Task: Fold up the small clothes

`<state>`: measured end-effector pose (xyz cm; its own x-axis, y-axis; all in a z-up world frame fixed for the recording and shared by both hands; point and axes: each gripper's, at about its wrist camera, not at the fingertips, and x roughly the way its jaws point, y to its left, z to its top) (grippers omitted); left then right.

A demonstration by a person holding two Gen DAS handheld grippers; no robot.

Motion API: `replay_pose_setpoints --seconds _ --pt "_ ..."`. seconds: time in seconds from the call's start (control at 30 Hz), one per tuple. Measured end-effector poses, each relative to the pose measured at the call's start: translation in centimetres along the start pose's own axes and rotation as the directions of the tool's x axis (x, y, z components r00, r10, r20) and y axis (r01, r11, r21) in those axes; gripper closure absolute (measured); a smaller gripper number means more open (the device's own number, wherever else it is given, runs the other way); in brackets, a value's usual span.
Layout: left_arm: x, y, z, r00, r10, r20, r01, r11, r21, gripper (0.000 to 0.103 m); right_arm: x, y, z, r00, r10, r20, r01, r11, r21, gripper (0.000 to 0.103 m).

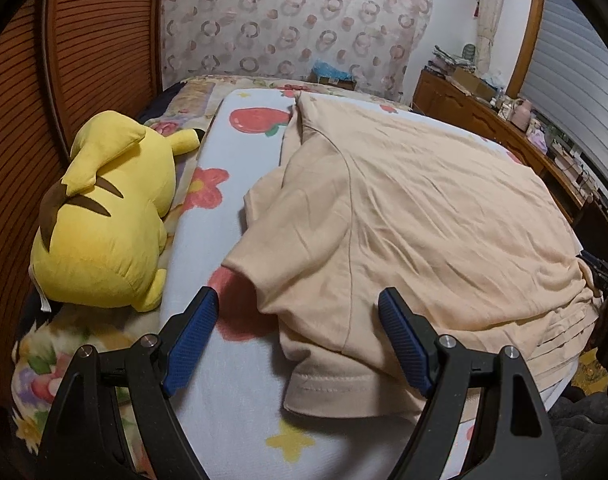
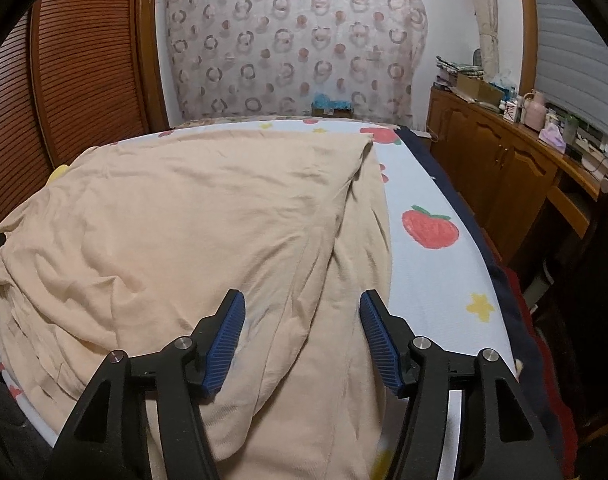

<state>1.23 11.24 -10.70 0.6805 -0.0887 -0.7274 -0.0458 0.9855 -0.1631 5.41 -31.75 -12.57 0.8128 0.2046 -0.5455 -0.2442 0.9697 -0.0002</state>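
Note:
A pale peach T-shirt (image 1: 424,208) lies spread over a white blanket printed with strawberries and stars (image 1: 224,360). In the left wrist view its near sleeve and stitched hem (image 1: 332,388) lie between the fingers of my left gripper (image 1: 298,300), which stands wide open just above the cloth. In the right wrist view the same shirt (image 2: 192,216) fills the left and middle. My right gripper (image 2: 302,304) is open over the shirt's right edge, and a fold of cloth runs between its blue pads (image 2: 224,344) without being pinched.
A yellow plush toy (image 1: 104,216) lies on the bed left of the blanket, against a slatted wooden door (image 1: 84,60). A wooden cabinet (image 2: 504,168) with clutter on top runs along the right. A patterned curtain (image 2: 296,48) hangs behind the bed.

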Motion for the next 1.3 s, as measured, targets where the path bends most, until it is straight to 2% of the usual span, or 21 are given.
replay_pose_setpoints --seconds 0.17,0.3,0.33,0.5,0.57,0.63,0.8,1.0,1.13,1.3 --pt "-0.6 -0.4 -0.8 1.000 -0.025 0.016 0.025 1.000 -0.017 0.023 -0.2 0.1 0.1 1.000 -0.008 -0.010 0.008 1.000 0.005 0.029" --pt "-0.8 -0.7 -1.0 1.000 -0.010 0.020 0.010 1.000 -0.018 0.040 -0.4 0.0 0.3 1.000 -0.008 -0.018 0.008 1.000 0.007 0.026" --pt "-0.9 -0.7 -0.9 1.000 -0.015 0.020 0.015 1.000 -0.022 0.047 -0.5 0.1 0.3 1.000 -0.011 -0.020 0.011 1.000 0.004 0.025" --pt "-0.6 -0.8 -0.8 0.999 -0.034 0.020 0.034 0.999 -0.027 0.060 -0.5 0.1 0.6 0.999 -0.017 -0.028 0.017 1.000 0.009 0.023" --pt "-0.4 -0.9 -0.7 0.999 -0.042 0.019 0.042 0.999 -0.023 0.081 -0.6 0.1 0.7 0.999 -0.018 -0.031 0.019 1.000 0.010 0.022" --pt "-0.2 -1.1 -0.5 0.998 -0.062 0.012 0.063 0.998 -0.018 0.094 -0.6 -0.1 0.7 0.999 -0.016 -0.032 0.016 1.000 0.010 0.022" --pt "-1.5 -2.3 0.6 0.988 -0.136 0.076 0.136 0.991 -0.001 0.095 -0.8 -0.3 0.7 0.999 -0.018 -0.033 0.018 1.000 0.016 0.021" --pt "-4.1 -5.4 4.5 0.961 -0.211 0.181 0.203 0.977 0.059 0.096 -0.9 -0.6 0.8 0.999 -0.003 -0.046 0.004 1.000 0.013 0.020" --pt "-4.7 -8.1 6.6 0.938 -0.283 0.200 0.265 0.958 0.109 0.096 -1.2 -0.9 0.8 0.998 0.009 -0.065 -0.009 1.000 0.014 0.020" --pt "-4.6 -12.2 8.8 0.917 -0.345 0.201 0.307 0.931 0.197 0.096 -2.0 -1.6 1.1 0.997 0.034 -0.073 -0.031 0.999 0.040 0.020"
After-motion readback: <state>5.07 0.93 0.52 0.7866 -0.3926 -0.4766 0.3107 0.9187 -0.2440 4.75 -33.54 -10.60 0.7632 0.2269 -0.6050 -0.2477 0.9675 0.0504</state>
